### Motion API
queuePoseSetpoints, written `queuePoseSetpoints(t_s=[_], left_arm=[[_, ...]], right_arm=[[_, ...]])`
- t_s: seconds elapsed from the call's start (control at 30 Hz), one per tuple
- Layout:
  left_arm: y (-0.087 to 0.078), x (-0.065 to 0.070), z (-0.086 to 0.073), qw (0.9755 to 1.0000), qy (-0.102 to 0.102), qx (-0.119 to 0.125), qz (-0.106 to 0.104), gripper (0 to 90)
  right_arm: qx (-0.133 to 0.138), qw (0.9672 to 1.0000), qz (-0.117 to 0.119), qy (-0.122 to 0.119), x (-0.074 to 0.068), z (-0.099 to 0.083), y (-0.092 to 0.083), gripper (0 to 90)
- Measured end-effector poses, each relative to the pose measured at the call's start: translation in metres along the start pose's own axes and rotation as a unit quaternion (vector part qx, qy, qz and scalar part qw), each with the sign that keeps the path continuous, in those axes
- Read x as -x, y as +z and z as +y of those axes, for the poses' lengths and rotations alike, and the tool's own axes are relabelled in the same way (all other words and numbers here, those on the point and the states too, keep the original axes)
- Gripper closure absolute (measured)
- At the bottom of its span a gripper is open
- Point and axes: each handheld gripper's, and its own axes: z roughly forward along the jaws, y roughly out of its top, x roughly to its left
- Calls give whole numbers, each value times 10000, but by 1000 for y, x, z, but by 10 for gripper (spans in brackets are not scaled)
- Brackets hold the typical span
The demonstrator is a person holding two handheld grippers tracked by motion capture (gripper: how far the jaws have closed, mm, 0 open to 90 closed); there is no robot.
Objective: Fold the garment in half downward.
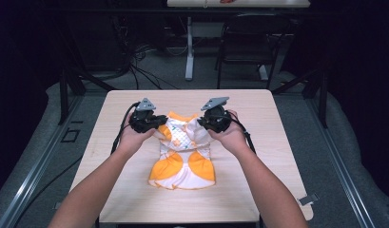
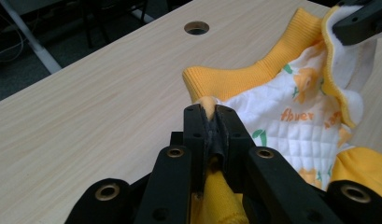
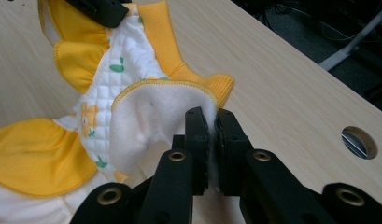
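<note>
With both grippers pinching it, the baby garment [image 1: 185, 152] hangs spread between them. Left gripper [image 2: 211, 114] clamps yellow trim, right gripper [image 3: 212, 122] clamps the fleecy edge, likely to fold.

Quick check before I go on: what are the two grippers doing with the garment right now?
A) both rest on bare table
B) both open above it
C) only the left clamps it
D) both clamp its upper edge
D: the left gripper pinches yellow fabric of the garment, and the right gripper pinches its white fleece lining.
</note>
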Motion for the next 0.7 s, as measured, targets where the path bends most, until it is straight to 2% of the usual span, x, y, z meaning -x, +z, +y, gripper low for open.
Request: queuePoseSetpoints(t_s=[0.4, 0.53, 0.7], left_arm=[[-3, 9, -17, 9997, -20, -142, -177, 837], [-4, 11, -22, 9996, -3, -197, -212, 837], [-7, 12, -30, 9995, -51, -203, -250, 837]], right_arm=[[-101, 9997, 190, -80, -15, -16, 0, 846], [-203, 9994, 211, -194, -21, -17, 1, 845], [-191, 9991, 261, -263, -27, -17, 0, 845]])
